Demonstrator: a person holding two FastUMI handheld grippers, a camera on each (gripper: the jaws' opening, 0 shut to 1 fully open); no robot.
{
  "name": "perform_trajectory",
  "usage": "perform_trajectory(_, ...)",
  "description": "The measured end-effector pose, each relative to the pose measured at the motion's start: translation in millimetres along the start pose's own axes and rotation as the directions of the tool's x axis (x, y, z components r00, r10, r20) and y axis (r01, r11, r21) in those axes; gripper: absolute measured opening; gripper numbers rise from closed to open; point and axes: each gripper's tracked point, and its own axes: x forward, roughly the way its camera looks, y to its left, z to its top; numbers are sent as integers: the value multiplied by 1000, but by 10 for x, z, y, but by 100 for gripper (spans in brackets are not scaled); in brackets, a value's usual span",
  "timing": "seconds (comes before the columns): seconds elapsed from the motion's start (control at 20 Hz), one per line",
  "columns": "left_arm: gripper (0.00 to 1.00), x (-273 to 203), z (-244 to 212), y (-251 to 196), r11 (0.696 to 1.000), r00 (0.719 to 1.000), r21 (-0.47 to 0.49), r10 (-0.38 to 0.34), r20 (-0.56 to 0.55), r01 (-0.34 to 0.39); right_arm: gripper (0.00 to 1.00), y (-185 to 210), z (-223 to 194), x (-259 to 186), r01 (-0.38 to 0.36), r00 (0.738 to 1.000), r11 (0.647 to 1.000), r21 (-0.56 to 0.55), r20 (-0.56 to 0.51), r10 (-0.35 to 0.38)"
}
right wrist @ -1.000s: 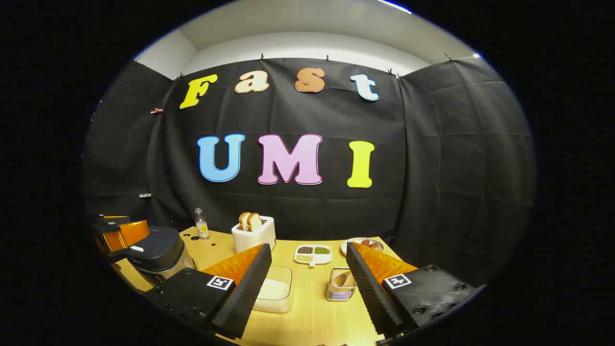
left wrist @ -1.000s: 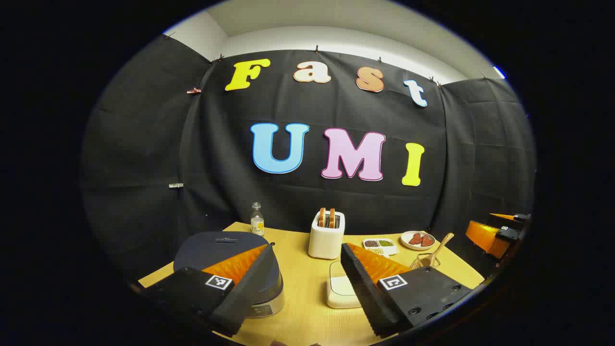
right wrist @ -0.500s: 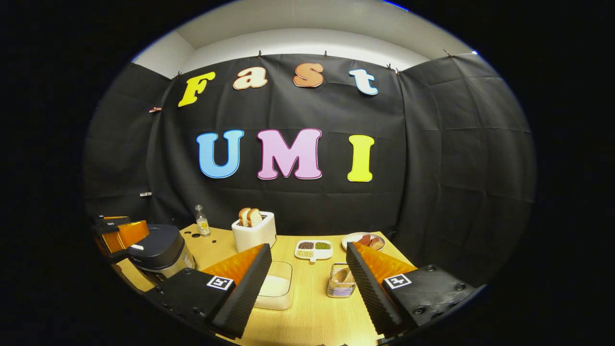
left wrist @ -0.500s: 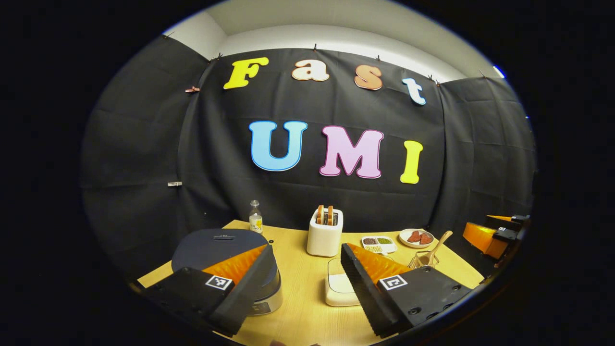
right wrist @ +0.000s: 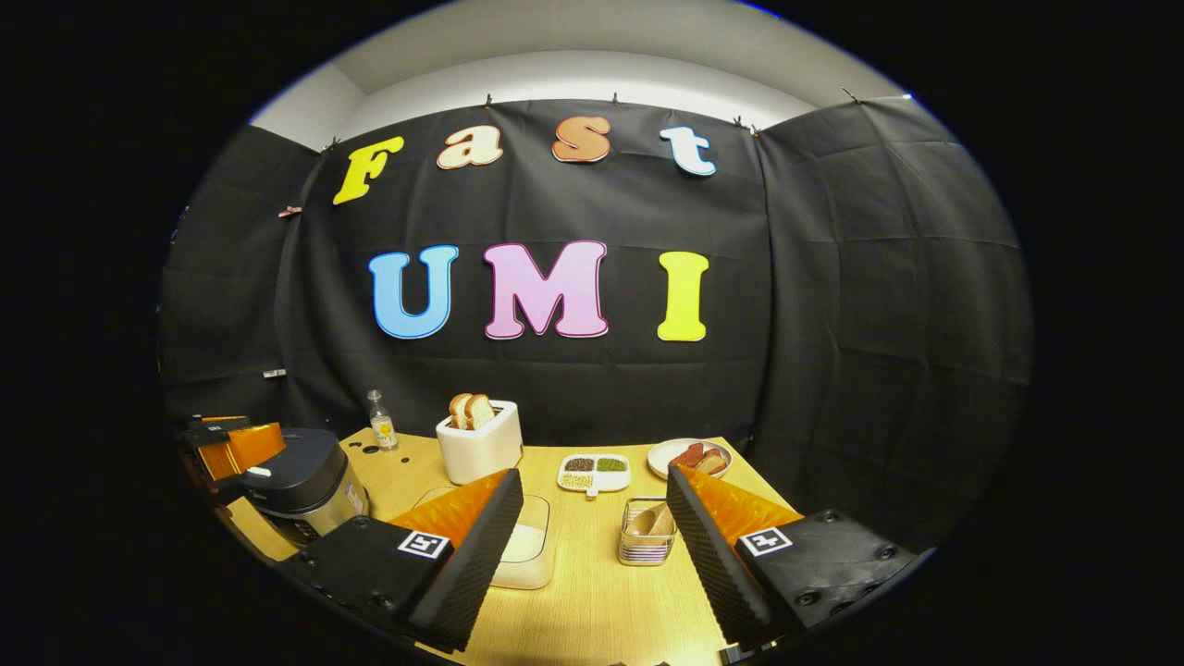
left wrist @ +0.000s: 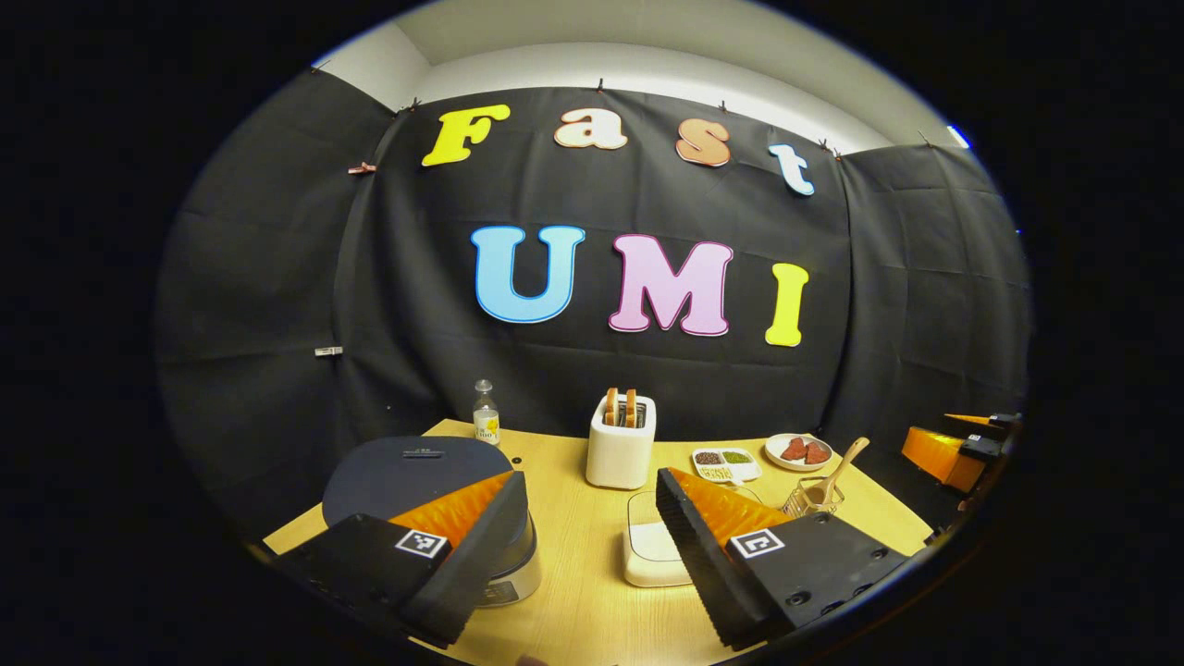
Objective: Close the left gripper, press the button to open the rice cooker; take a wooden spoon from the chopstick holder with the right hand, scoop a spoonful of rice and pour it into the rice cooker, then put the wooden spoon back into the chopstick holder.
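- Now, your left tongs [left wrist: 592,518] are spread wide with nothing between the fingers; they hang above the near edge of the surface [left wrist: 573,610], apart from everything on it.
- Your right tongs [right wrist: 594,527] are just as wide apart and hold nothing, above the same near edge.
- From your left tongs, the rice cooker [left wrist: 421,481] sits toward the surface's near-left corner, dark lid down and shut, partly behind the left finger.
- Between the two fingers you see the clear container of rice [left wrist: 652,546], near the middle of the surface.
- Past the right finger stands the wire chopstick holder [left wrist: 803,504] near the right edge, and the wooden spoon [left wrist: 837,472] stands in it with its handle leaning up and to the right.
- In the right gripper view the chopstick holder [right wrist: 645,541] stands between your fingers, the wooden spoon [right wrist: 652,520] inside it, and the container of rice [right wrist: 523,550] lies just beside the left finger.
- There too, the rice cooker [right wrist: 296,476] sits at the left edge, lid closed, with your left tongs [right wrist: 231,444] just beside it.
- Along the far edge you have a small bottle [left wrist: 485,416] toward the left corner, a white toaster [left wrist: 621,444] with two slices of bread standing in it, a divided dish of grains [left wrist: 726,461], and a plate [left wrist: 800,451] with reddish pieces toward the right corner.
- At the far right of the left gripper view, your right tongs [left wrist: 962,449] show off the surface's right edge.
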Motion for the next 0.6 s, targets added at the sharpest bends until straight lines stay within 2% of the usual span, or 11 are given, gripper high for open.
perform_trajectory(0.15, 95, 43, -11, 16, 1000, 1000, -14, -14, -16, 14, 98, -45, -36, 4, 11, 1000, 1000, 7, -10, -11)
perform_trajectory(0.4, 94, 142, 102, 275, 1000, 1000, -16, 14, -17, -14, 98, -26, -140, -15, 9, 999, 1000, 9, -50, -8)
perform_trajectory(0.55, 83, 188, 229, 475, 1000, 1000, 15, 14, -3, -14, 98, -19, -166, -12, 9, 998, 1000, 14, -56, -8)
perform_trajectory(0.6, 75, 205, 205, 583, 999, 1000, 36, 28, -12, -27, 98, -11, -174, -12, 7, 998, 1000, 18, -62, -6)
